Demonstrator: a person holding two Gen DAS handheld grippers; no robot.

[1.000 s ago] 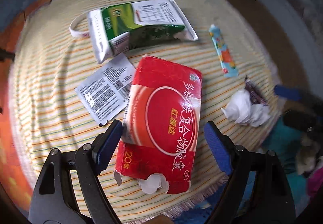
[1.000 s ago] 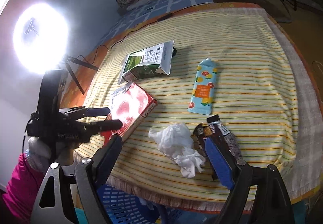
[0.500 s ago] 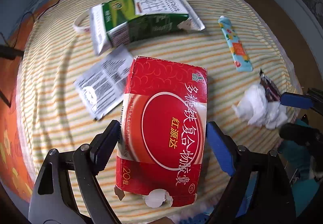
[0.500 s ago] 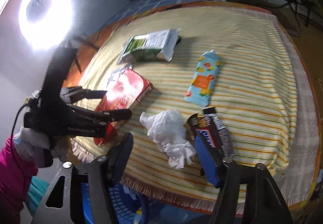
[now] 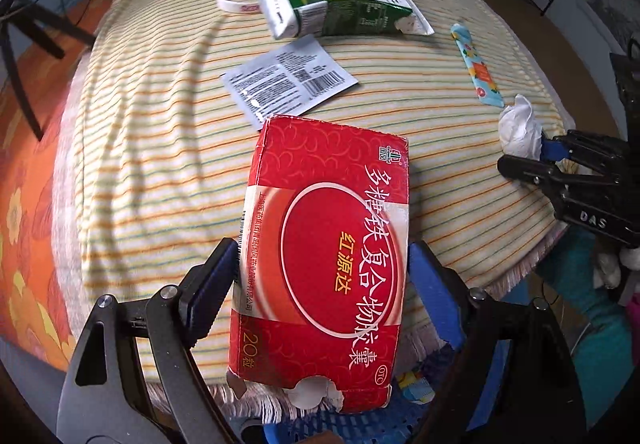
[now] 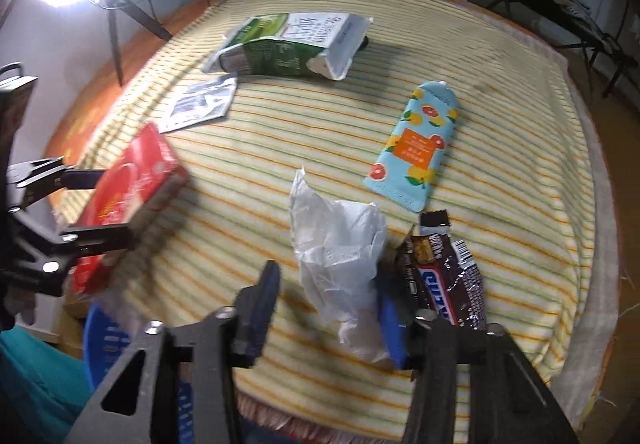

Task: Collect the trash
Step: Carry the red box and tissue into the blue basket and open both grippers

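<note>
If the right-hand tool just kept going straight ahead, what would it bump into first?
Probably the crumpled tissue: it already lies between the open right tool's fingers, against the right-side one. The chocolate wrapper lies just outside that finger. Depth is hard to judge.

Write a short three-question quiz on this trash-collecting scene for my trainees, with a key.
1. True or false: the left gripper is shut on the red box.
2. Which item lies between the right gripper's fingers? A) milk carton B) crumpled tissue C) fruit-print pouch
3. Fill in: the brown candy wrapper lies just to the ____ of the tissue in the right wrist view.

Key: 1 true; 2 B; 3 right.
</note>
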